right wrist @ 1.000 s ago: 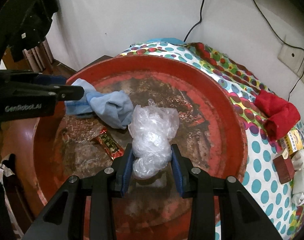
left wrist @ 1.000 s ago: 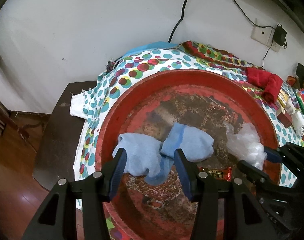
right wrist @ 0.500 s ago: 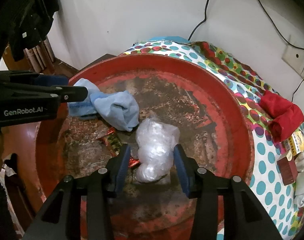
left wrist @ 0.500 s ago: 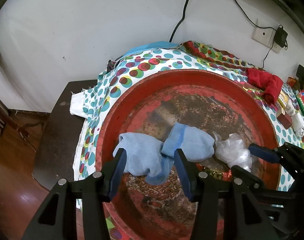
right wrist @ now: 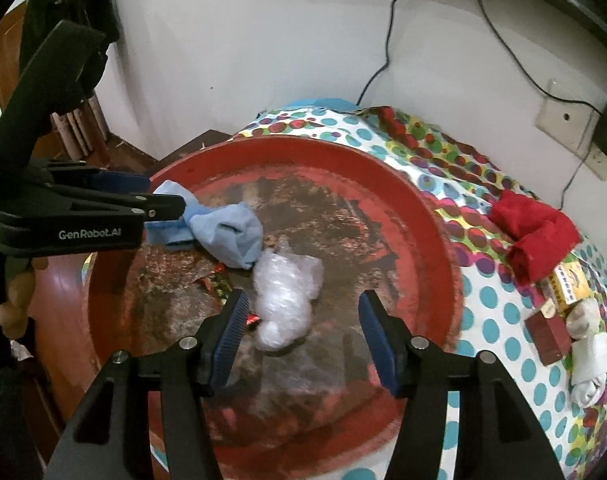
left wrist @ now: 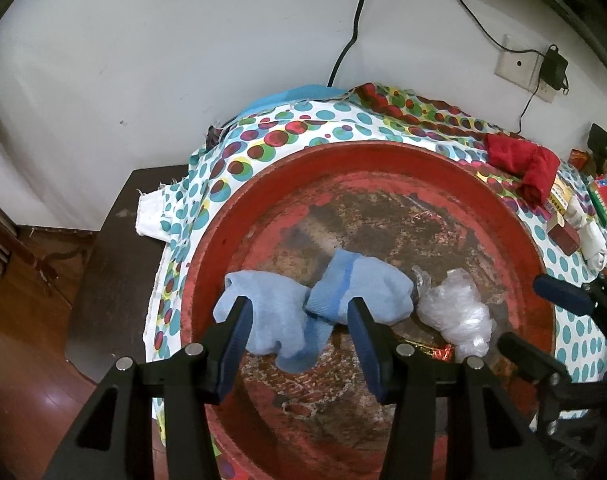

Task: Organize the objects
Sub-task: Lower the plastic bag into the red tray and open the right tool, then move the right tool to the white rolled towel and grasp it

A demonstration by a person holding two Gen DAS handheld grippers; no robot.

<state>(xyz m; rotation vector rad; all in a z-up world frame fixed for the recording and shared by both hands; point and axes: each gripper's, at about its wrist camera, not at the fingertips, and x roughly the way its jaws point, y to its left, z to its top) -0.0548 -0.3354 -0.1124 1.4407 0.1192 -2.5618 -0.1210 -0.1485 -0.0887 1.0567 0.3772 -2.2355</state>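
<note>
A large worn red tray (left wrist: 383,160) (right wrist: 423,208) lies on a polka-dot cloth. In it lie a light blue cloth (left wrist: 315,304) (right wrist: 227,236), a crumpled clear plastic bag (left wrist: 455,312) (right wrist: 283,300) and a red-gold wrapper (right wrist: 223,288). My left gripper (left wrist: 299,332) is open, its fingers on either side of the blue cloth's near edge. My right gripper (right wrist: 303,328) is open and empty, with the plastic bag lying loose on the tray between its fingers, nearer the left one.
On the cloth (right wrist: 503,320) right of the tray lie a red cloth (right wrist: 535,236), a yellow box (right wrist: 571,284), a dark red box (right wrist: 547,336) and a white roll (right wrist: 587,364). Cables and a socket (right wrist: 563,124) are on the wall. A dark side table (left wrist: 115,280) stands left.
My right gripper opened and let go of the plastic bag, which now lies on the tray beside the blue cloth. The left gripper stayed put.
</note>
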